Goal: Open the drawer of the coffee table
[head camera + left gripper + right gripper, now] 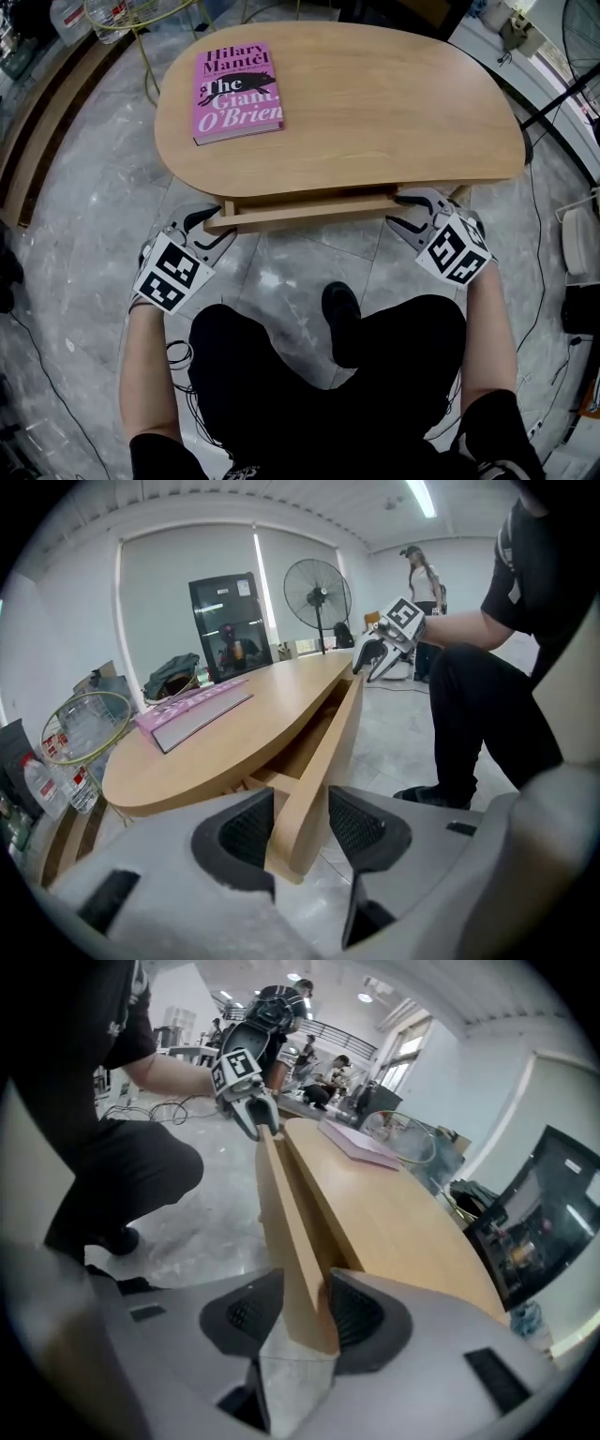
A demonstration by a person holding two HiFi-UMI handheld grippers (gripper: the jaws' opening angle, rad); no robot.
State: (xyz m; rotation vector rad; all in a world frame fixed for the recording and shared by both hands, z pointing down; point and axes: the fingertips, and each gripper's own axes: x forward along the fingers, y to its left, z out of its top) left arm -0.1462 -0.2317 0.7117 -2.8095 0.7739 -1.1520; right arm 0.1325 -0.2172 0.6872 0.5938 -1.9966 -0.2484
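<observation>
Drawer front (pixel 309 212) of the coffee table (pixel 375 112), standing slightly out from under the top, is clamped at both ends: one end is held between the jaws of the left gripper (pixel 300 829), the other between those of the right gripper (pixel 305 1314). Since only the thin panel edge is pinched by each pair of pads, a slip off either end may be expected under an uneven pull. The drawer could then be skewed and jammed in its opening.
</observation>
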